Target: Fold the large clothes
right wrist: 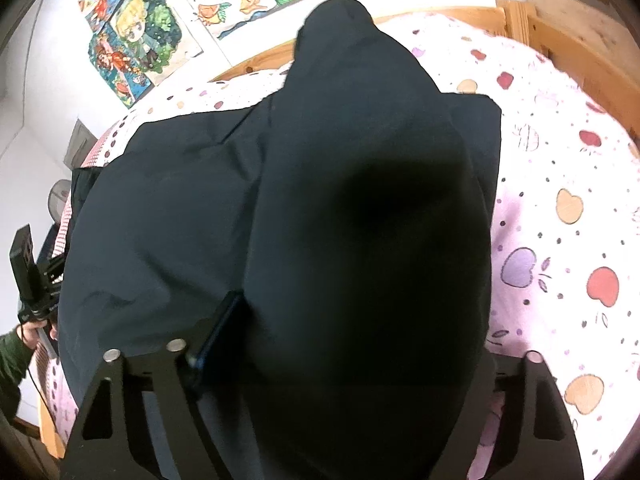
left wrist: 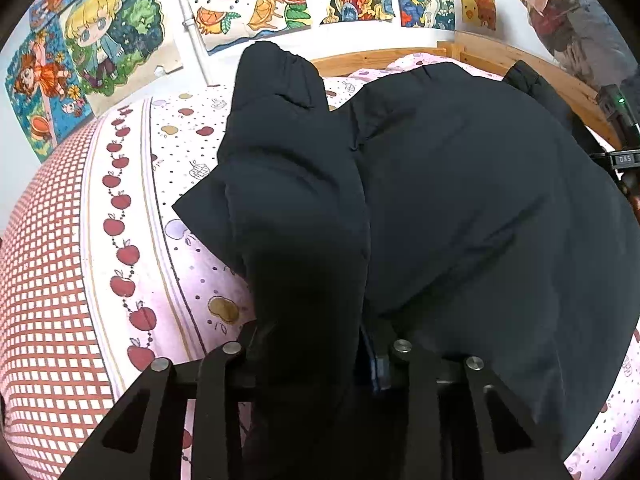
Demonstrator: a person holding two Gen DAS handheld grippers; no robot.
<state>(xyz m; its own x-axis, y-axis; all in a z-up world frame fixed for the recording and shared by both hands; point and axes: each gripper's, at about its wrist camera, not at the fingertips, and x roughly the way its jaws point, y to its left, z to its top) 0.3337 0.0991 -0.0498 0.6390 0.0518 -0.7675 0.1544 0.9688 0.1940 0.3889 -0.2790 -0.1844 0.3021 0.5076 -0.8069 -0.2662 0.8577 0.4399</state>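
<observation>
Lying across the middle of the pink apple-print bedsheet (left wrist: 132, 216), reaching toward the wooden headboard edge (right wrist: 568, 36) — a big black padded jacket (left wrist: 460, 200). Pinching one bunched black sleeve (left wrist: 296, 240), narrowly parted: left gripper (left wrist: 316, 364). Straddling the other bulky sleeve (right wrist: 360, 240) — right gripper (right wrist: 352, 360), fairly wide; pad contact too hidden to tell.

left hand-held gripper (left wrist: 312, 344) narrowed, right hand-held gripper (right wrist: 360, 344) wider, both angled downward
</observation>
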